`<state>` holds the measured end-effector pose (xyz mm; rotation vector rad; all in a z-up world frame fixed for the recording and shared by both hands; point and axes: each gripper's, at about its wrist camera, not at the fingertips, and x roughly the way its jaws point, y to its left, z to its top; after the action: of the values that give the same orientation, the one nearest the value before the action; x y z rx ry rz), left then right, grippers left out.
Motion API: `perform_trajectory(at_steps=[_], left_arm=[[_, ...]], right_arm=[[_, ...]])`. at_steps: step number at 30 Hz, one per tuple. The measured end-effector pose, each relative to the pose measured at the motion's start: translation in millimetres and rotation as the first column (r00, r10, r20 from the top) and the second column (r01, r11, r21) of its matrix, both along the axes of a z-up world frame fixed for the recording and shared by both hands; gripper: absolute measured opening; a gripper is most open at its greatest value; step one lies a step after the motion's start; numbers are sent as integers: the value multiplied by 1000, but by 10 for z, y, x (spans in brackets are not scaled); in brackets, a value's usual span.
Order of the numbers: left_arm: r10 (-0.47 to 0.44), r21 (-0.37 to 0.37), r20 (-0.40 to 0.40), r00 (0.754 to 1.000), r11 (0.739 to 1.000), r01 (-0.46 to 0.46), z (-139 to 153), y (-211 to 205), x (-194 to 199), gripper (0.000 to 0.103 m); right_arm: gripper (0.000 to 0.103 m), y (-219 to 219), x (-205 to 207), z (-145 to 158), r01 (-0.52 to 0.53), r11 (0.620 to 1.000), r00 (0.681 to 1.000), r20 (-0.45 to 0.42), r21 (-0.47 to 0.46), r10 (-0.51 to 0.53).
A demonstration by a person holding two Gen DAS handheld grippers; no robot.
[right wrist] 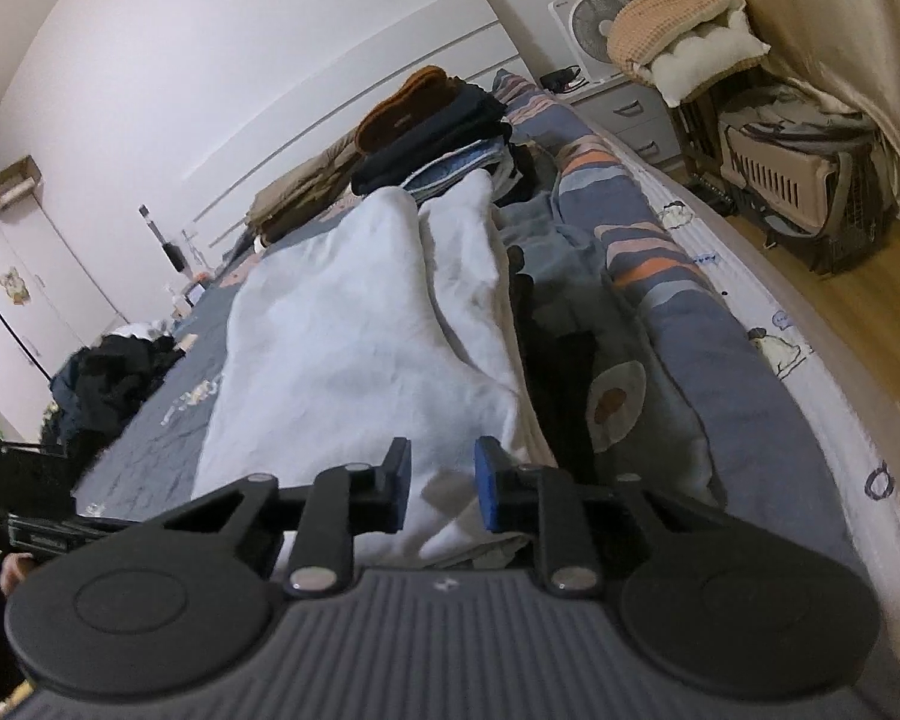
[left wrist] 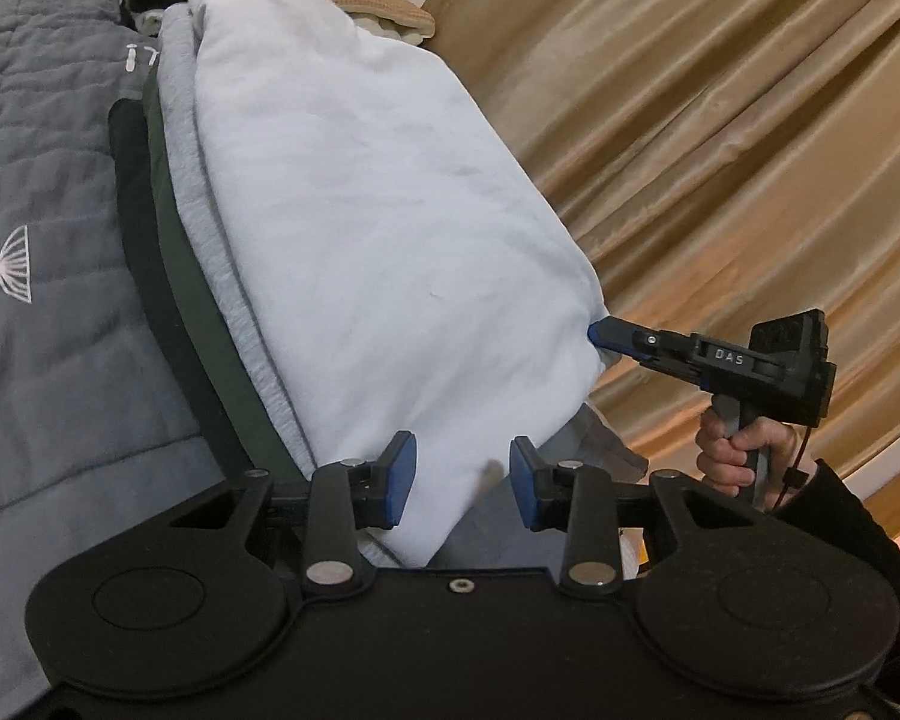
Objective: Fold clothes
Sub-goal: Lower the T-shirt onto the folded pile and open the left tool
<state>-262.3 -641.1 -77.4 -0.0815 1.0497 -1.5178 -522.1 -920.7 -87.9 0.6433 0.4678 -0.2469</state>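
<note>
White garment lies folded on the bed, on top of a grey layer and a dark green one. Its long axis runs away from both grippers, from the near edge just at the fingertips toward the stack of folded clothes at the far end. In the right wrist view the far end narrows and splits into two lobes pointing at that stack.

Left gripper: fingers apart, blue pads visible on both. The near corner of the white garment sits between them, and the cloth does not fill the gap. Left pad sits against the fabric edge; right pad stands clear of the white cloth with grey fabric behind it. No pinch visible.

Right gripper: fingers apart with a narrower gap. A fold of the white garment's near edge lies between the pads. Whether the pads actually press on it cannot be told from its own view. In the left wrist view the right gripper's tip is buried in the garment's right-hand corner, with a hand around its handle.

The two grippers sit at the two near corners of the garment, so its short edge spans between them. Quilted grey bedspread lies left of the left fingers, gold curtain to the right.
</note>
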Motion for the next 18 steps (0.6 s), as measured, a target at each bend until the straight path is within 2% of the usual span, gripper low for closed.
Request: perform_trajectory(at_steps=[4, 10, 13, 16, 18], left_arm=[[12, -36, 25, 1000, 999, -11, 59, 80, -4, 35], [34, -101, 12, 999, 994, -33, 214, -11, 174, 37], [55, -122, -22, 998, 991, -58, 234, -153, 344, 37], [65, -137, -56, 996, 988, -72, 190, -316, 494, 44], [75, -140, -75, 994, 987, -85, 126, -409, 586, 45]], right_arm=[[27, 32, -74, 178, 12, 1000, 1000, 23, -11, -12], [32, 143, -75, 477, -15, 997, 995, 95, -71, 21], [32, 247, 86, 469, -50, 995, 995, 85, -86, 57], [33, 330, 259, 388, -90, 992, 993, 67, -84, 95], [33, 339, 352, 298, -92, 992, 995, 41, -83, 95]])
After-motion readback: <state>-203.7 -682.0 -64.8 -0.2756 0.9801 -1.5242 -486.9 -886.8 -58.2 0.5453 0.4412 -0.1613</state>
